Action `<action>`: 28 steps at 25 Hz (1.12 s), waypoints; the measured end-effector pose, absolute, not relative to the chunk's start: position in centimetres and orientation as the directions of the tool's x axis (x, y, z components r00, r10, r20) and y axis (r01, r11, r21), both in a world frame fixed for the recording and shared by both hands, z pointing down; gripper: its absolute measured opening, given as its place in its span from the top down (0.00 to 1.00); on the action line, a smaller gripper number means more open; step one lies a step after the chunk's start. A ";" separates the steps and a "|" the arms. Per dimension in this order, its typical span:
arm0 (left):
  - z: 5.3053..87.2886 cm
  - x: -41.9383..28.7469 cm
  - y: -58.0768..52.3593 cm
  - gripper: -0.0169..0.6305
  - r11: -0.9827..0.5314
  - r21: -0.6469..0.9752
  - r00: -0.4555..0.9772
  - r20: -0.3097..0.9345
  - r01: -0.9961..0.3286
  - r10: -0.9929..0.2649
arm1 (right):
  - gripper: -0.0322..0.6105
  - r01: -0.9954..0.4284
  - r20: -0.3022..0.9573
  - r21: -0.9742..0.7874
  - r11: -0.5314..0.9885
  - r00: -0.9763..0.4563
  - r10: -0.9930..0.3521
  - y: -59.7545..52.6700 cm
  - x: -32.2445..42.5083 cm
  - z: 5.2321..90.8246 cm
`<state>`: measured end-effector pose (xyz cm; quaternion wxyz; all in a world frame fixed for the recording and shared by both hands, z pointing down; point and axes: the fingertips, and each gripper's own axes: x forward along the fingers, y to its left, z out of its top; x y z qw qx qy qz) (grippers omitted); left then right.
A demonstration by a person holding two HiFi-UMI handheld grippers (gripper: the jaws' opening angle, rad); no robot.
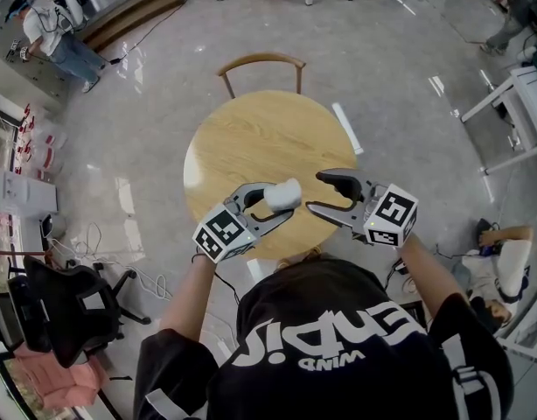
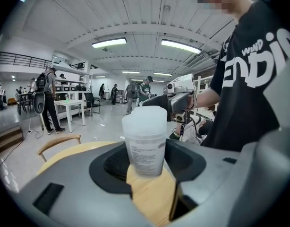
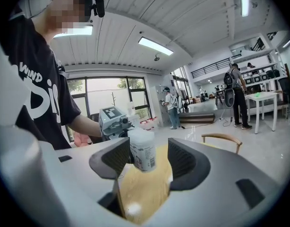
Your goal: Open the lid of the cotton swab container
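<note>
The cotton swab container (image 1: pixel 283 194) is a small white translucent tub, held above the round wooden table (image 1: pixel 251 138). My left gripper (image 1: pixel 279 198) is shut on its body; in the left gripper view the tub (image 2: pixel 145 141) stands upright between the pads with its lid (image 2: pixel 146 116) on. My right gripper (image 1: pixel 314 191) stands open just right of the tub, touching nothing. In the right gripper view the tub (image 3: pixel 142 150) sits ahead of the wide-apart jaws, with a gap on each side.
A wooden chair (image 1: pixel 261 59) stands at the table's far side. A black office chair (image 1: pixel 63 309) is at the lower left and white tables (image 1: pixel 522 112) at the right. People stand far off in the room.
</note>
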<state>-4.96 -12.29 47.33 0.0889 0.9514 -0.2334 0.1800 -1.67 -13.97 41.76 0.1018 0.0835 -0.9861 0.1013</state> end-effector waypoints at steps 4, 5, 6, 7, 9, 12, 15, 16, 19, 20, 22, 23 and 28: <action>46.8 -4.4 -11.7 0.62 -0.895 0.098 0.850 0.372 -0.435 -0.373 | 0.58 -0.136 0.217 -0.188 0.973 -0.972 -0.094 -13.3 -2.7 41.7; 46.7 -4.2 -11.6 0.62 -0.900 0.099 0.856 0.368 -0.424 -0.363 | 0.58 -0.124 0.215 -0.192 0.974 -0.973 -0.082 -13.2 -2.9 41.7; 46.7 -4.0 -11.5 0.62 -0.906 0.098 0.862 0.365 -0.412 -0.352 | 0.58 -0.111 0.211 -0.196 0.974 -0.975 -0.069 -13.1 -3.1 41.6; 46.7 -3.8 -11.4 0.62 -0.912 0.098 0.867 0.365 -0.399 -0.340 | 0.58 -0.097 0.206 -0.201 0.975 -0.977 -0.054 -12.9 -3.2 41.6; 46.6 -3.3 -11.0 0.62 -0.922 0.104 0.875 0.369 -0.374 -0.314 | 0.58 -0.059 0.198 -0.212 0.976 -0.980 -0.016 -12.4 -3.4 41.6; 46.5 -2.5 -10.5 0.62 -0.933 0.104 0.882 0.376 -0.346 -0.285 | 0.58 -0.023 0.204 -0.210 0.977 -0.979 0.021 -11.6 -3.6 41.7; 46.3 -2.0 -10.3 0.62 -0.937 0.103 0.886 0.374 -0.334 -0.275 | 0.58 -0.025 0.207 -0.200 0.979 -0.978 0.018 -11.3 -4.0 41.7; 46.3 -1.9 -10.3 0.62 -0.937 0.103 0.886 0.374 -0.332 -0.273 | 0.58 -0.024 0.207 -0.200 0.980 -0.978 0.018 -11.3 -4.0 41.7; 46.3 -1.9 -10.3 0.62 -0.939 0.101 0.887 0.376 -0.328 -0.270 | 0.58 -0.023 0.210 -0.199 0.980 -0.978 0.020 -11.2 -4.0 41.6; 46.3 -2.0 -10.3 0.62 -0.940 0.098 0.886 0.377 -0.327 -0.269 | 0.58 -0.022 0.211 -0.199 0.980 -0.977 0.020 -11.2 -4.0 41.6; 46.4 -2.1 -10.2 0.62 -0.941 0.097 0.886 0.380 -0.324 -0.266 | 0.58 -0.022 0.215 -0.194 0.981 -0.976 0.021 -11.2 -4.1 41.7; 46.4 -2.1 -10.2 0.62 -0.940 0.102 0.886 0.382 -0.324 -0.264 | 0.58 -0.021 0.219 -0.191 0.981 -0.976 0.022 -11.2 -4.2 41.7; 46.5 -2.2 -10.3 0.62 -0.941 0.106 0.883 0.392 -0.322 -0.258 | 0.58 -0.013 0.227 -0.183 0.983 -0.973 0.029 -11.2 -4.3 41.9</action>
